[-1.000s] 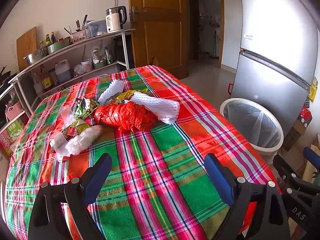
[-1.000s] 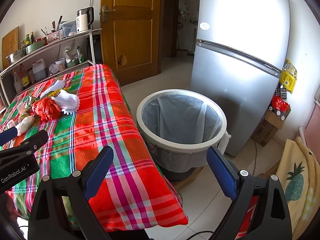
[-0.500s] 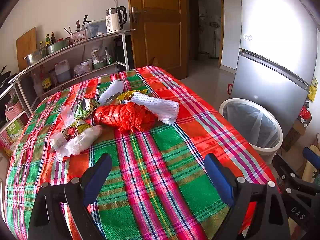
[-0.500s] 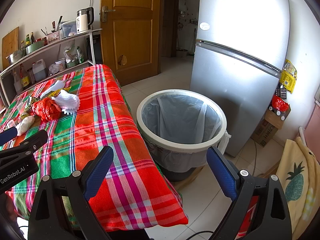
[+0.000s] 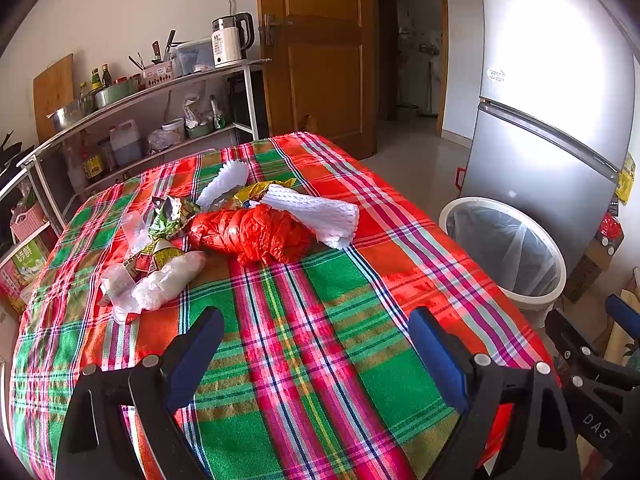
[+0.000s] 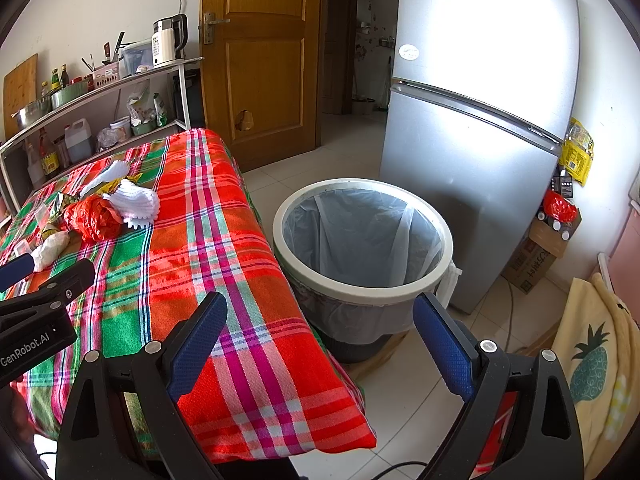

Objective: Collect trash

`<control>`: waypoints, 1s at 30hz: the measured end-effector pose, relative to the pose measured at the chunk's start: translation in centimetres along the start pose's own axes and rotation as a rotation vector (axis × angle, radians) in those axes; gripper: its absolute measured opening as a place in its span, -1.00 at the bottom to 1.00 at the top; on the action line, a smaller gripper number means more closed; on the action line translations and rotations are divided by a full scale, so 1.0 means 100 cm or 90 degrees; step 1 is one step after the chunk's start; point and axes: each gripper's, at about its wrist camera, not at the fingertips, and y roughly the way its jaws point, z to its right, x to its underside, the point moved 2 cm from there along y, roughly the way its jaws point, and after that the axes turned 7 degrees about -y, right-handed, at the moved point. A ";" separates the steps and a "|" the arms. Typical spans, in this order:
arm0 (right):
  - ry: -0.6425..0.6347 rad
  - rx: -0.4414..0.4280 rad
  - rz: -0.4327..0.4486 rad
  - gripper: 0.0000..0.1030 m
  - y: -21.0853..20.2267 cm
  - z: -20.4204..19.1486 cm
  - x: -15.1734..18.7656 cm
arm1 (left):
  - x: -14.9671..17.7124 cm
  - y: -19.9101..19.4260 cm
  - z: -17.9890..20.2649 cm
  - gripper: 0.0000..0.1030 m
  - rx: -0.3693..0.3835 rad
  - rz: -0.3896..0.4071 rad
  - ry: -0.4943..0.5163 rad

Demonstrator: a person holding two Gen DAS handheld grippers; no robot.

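I hold both the left gripper (image 5: 316,344) and the right gripper (image 6: 320,332) spread, empty — trash pile (image 5: 248,232) mid-frame on the counter (image 5: 320,360), bin (image 6: 362,240) centre.

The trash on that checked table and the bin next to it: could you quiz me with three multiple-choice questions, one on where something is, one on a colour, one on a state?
1. Where is the bin?
A. On the table
B. On the floor between the table and the fridge
C. On the shelf

2. What colour is the crumpled plastic bag in the middle of the trash pile?
A. Orange-red
B. Blue
C. Black

3. How are the left gripper and right gripper?
A. Both shut on trash
B. One holds a cup
C. Both open, holding nothing

Answers: 1 B, the bin's white rim stands on the tiles beside the cloth's edge, in front of the fridge. 2 A, the bag is bright orange-red beside the white foam netting. 3 C, each gripper's blue pads stand wide apart with nothing between them.
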 end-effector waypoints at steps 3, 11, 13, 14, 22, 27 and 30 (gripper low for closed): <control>0.000 0.000 0.000 0.83 0.000 0.000 0.000 | 0.000 0.000 0.000 0.83 0.000 -0.001 0.000; 0.000 0.000 0.000 0.83 0.000 0.000 0.000 | 0.000 0.000 0.000 0.83 0.000 -0.002 -0.001; 0.000 -0.001 0.000 0.83 0.000 0.000 0.000 | 0.000 0.000 0.000 0.83 0.000 -0.002 -0.001; 0.000 0.000 -0.001 0.83 0.000 0.000 0.000 | 0.001 -0.001 -0.001 0.83 0.000 -0.003 -0.001; 0.000 0.000 -0.001 0.83 0.000 0.001 0.000 | 0.000 0.001 -0.001 0.83 -0.001 -0.001 -0.002; 0.000 0.000 -0.001 0.83 0.000 0.000 0.000 | 0.000 0.001 -0.002 0.83 0.000 -0.001 -0.002; 0.000 -0.001 -0.002 0.83 0.000 0.001 0.000 | -0.001 0.002 -0.002 0.83 0.002 -0.004 -0.002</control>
